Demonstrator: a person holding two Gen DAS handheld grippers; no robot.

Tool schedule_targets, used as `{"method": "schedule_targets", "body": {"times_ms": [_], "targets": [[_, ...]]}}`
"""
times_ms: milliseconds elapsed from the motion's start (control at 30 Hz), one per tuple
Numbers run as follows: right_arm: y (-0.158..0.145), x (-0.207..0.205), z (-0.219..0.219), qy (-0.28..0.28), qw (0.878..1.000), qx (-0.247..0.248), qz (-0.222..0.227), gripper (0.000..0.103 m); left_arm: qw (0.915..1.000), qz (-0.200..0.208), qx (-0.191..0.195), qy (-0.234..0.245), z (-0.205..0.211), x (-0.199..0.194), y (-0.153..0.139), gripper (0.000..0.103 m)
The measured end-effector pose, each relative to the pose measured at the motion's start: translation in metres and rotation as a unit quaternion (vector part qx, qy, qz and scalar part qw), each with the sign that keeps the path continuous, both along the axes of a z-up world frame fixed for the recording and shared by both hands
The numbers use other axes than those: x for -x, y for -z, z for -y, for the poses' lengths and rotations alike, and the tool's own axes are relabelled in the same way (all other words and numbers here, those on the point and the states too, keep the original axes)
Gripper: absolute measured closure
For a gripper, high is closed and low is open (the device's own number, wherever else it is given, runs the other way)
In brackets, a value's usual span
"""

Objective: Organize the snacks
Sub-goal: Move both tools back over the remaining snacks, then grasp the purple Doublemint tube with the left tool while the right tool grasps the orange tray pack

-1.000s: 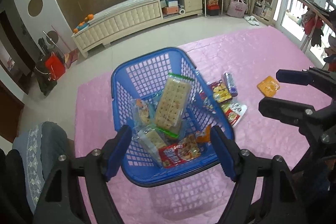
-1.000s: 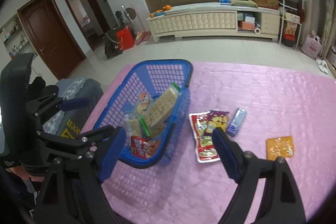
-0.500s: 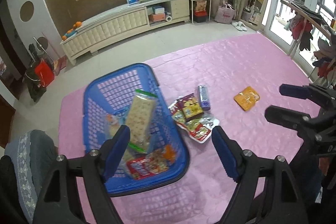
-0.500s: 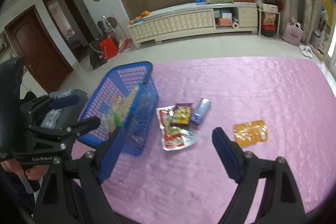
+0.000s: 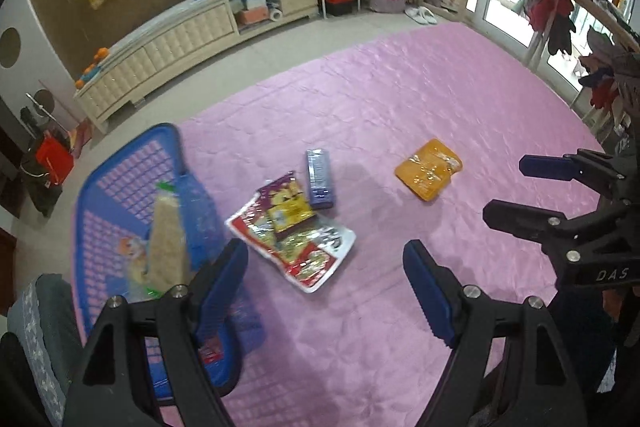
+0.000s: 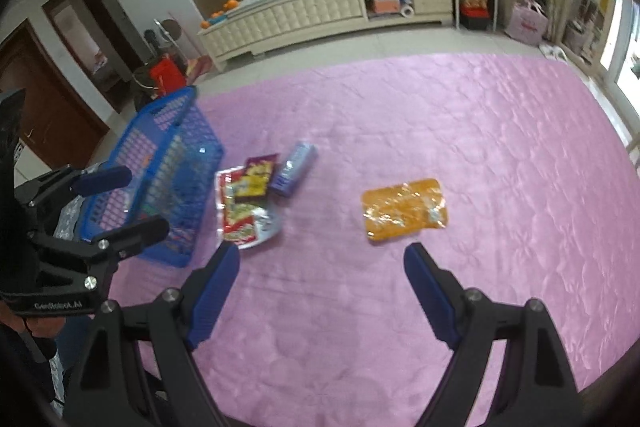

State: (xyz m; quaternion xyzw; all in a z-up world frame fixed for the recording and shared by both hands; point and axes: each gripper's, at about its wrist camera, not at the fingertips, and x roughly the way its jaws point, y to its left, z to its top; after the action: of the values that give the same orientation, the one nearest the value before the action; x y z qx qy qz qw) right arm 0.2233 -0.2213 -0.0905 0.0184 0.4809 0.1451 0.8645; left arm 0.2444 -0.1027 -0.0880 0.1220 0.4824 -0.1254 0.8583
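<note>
- On the pink quilted mat (image 6: 440, 131), four snacks lie loose: a red-and-white packet (image 5: 298, 247) with a purple-and-yellow packet (image 5: 286, 207) overlapping its far end; a blue-violet bar (image 5: 319, 178) just beside those two; an orange pouch (image 5: 428, 169) well apart to the right
- At the left edge of the mat stands the blue basket (image 5: 120, 195); it already holds a long cracker pack (image 5: 166, 239) leaning upright and other packets too blurred to name
- The left gripper (image 5: 324, 287) hangs above the mat near the basket's right side, jaws wide apart and holding nothing; the red-and-white packet lies just ahead of it
- The right gripper (image 6: 320, 291) hovers over bare mat, jaws likewise spread and empty; the orange pouch (image 6: 404, 213) sits just beyond its fingertips
- The step in hand looks like the reach for the next loose snack, with part of the sorting done and four items left out
- The next move probably calls for a descent onto one flat packet; the jaws must straddle an edge, since a thin pouch lying flat on soft fabric offers little to pinch and may slide
</note>
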Motion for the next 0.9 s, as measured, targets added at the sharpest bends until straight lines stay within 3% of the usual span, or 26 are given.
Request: {"method": "schedule_targets", "body": {"times_ms": [400,533,600,667,900], "targets": [[0.043,-0.036,0.042,0.035,0.999,0.008,-0.036,0.016,0.9981,-0.054,-0.030,-0.006,0.037,-0.062,0.048,0.025],[0.049,-0.052,0.049,0.039,0.999,0.011,-0.034,0.016,0.9975,-0.053,-0.047,-0.001,0.047,-0.090,0.060,0.025],[0.053,-0.061,0.053,0.047,0.998,0.009,-0.034,0.016,0.9966,-0.056,-0.060,-0.001,0.051,-0.106,0.070,0.028],[0.059,-0.069,0.059,0.053,0.998,-0.002,-0.039,0.016,0.9958,-0.069,-0.060,0.000,0.052,-0.119,0.078,0.039],[0.066,-0.074,0.070,0.061,0.997,-0.013,-0.047,0.016,0.9909,-0.105,-0.084,0.003,0.052,-0.153,0.113,0.047]]}}
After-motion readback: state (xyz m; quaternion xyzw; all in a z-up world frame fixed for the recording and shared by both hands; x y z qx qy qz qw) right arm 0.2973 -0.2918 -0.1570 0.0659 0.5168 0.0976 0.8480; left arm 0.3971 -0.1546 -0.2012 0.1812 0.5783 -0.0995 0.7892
